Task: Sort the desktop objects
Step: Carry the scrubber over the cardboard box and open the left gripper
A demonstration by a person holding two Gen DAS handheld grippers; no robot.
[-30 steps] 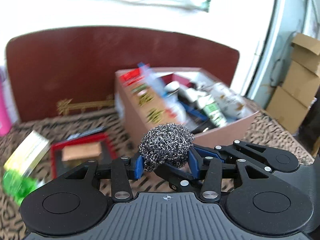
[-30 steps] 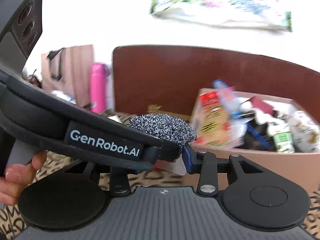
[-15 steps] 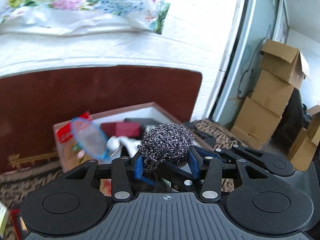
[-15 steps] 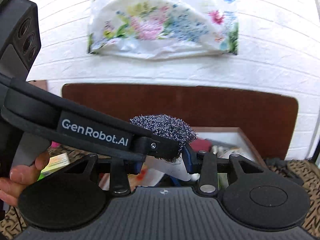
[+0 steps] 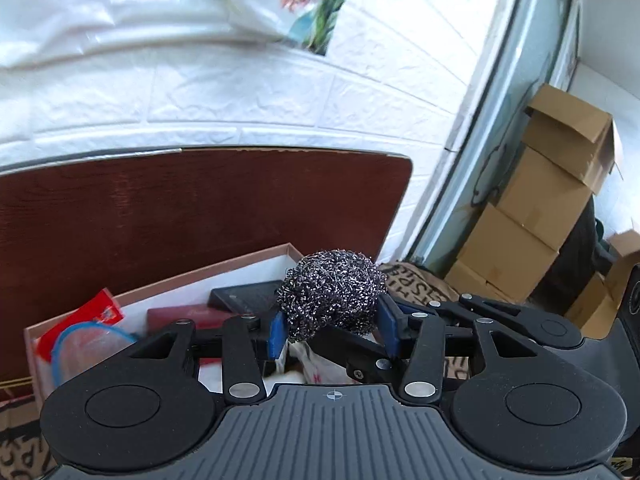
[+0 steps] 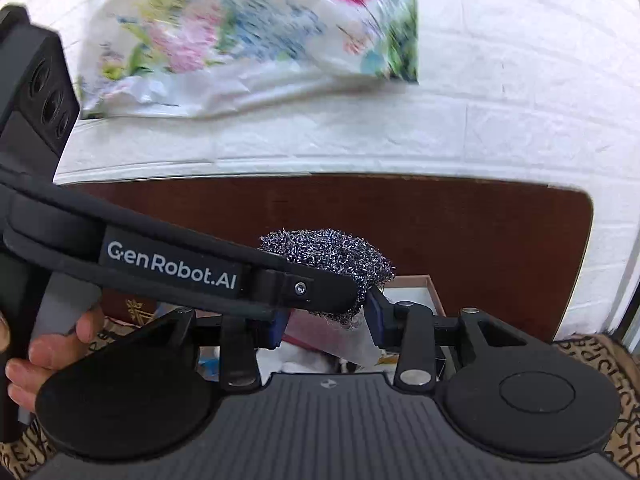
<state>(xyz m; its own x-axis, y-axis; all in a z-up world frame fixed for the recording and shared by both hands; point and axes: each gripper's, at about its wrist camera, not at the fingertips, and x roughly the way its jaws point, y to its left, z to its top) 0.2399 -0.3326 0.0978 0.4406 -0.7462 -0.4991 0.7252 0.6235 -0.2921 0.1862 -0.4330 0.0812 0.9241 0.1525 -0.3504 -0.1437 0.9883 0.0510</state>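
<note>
A steel wool scouring ball (image 5: 333, 293) sits between the blue pads of my left gripper (image 5: 332, 330), which is shut on it and holds it above a pink cardboard box (image 5: 160, 280) full of items. In the right wrist view the same ball (image 6: 332, 256) shows with the left gripper's black body (image 6: 172, 268) crossing in front. My right gripper (image 6: 328, 322) also has its blue pads on both sides of the ball and grips it together with the left one. The box corner (image 6: 434, 292) lies just beyond.
A dark wooden board (image 5: 160, 208) stands behind the box against a white brick wall with a floral plastic bag (image 6: 248, 40). Stacked cardboard boxes (image 5: 532, 216) stand at the right. A leopard-print cloth (image 6: 600, 356) covers the table. A hand (image 6: 48, 344) holds the left gripper.
Both grippers have tilted up and moved right with the ball. The box has dropped low in view; the wall, bag and stacked cartons now fill more of it.
</note>
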